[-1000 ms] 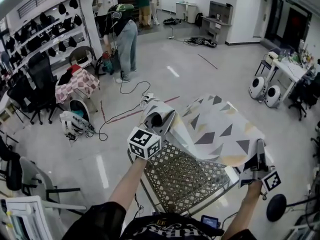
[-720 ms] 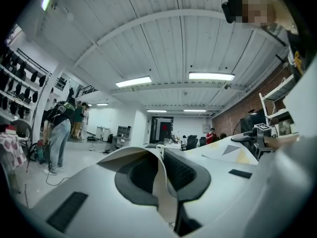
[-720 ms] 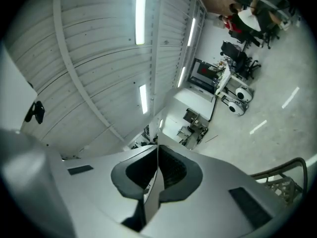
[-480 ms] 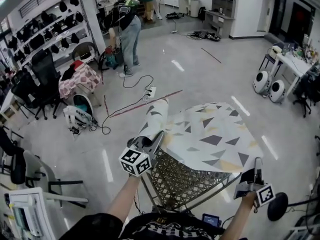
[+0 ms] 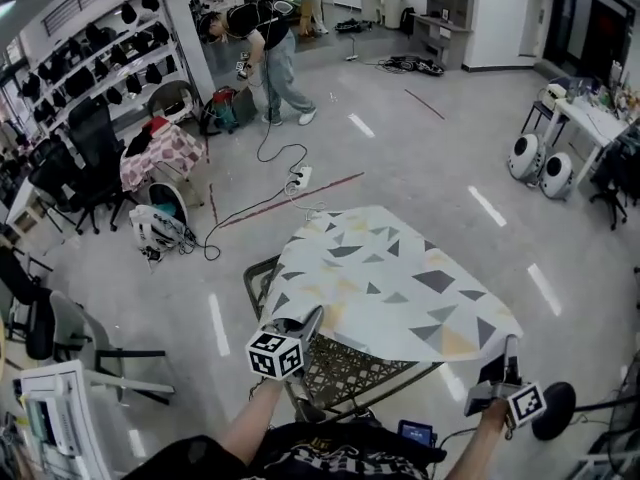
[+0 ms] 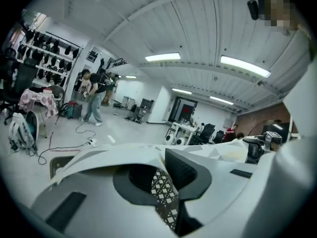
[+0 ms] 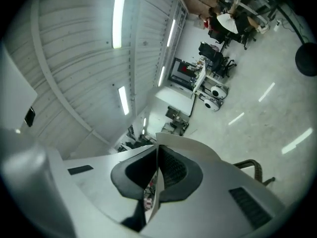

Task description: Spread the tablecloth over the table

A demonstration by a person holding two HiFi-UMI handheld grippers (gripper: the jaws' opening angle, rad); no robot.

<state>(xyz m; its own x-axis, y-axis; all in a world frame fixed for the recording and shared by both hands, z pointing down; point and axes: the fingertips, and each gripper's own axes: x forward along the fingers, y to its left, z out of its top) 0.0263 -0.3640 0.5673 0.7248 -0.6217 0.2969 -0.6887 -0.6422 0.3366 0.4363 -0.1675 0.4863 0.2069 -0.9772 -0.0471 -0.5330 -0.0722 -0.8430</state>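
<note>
The white tablecloth (image 5: pixel 390 288) with grey and yellow triangles lies flat over most of the metal lattice table (image 5: pixel 345 373); the near strip of lattice is bare. My left gripper (image 5: pixel 308 318) is at the cloth's near left corner. Its jaws are opening: in the left gripper view the left gripper (image 6: pixel 162 155) shows a narrow gap with only lattice (image 6: pixel 164 197) seen through it, and the cloth edge (image 6: pixel 119 152) rests along one jaw. My right gripper (image 5: pixel 508 353) is at the near right corner, with the right gripper (image 7: pixel 157 151) shut on a thin fold of cloth (image 7: pixel 156 187).
A person (image 5: pixel 268 38) bends over at the back, with cables (image 5: pixel 255 203) trailing across the floor. Shelves (image 5: pixel 90 78), chairs (image 5: pixel 60 333) and a small covered table (image 5: pixel 160 153) stand at the left. White round machines (image 5: pixel 540 163) and a black stand base (image 5: pixel 552 411) are at the right.
The cloth has dropped from a raised billow onto the table and flattened. Both grippers have come down and back toward me. The person at the back has stepped to the right.
</note>
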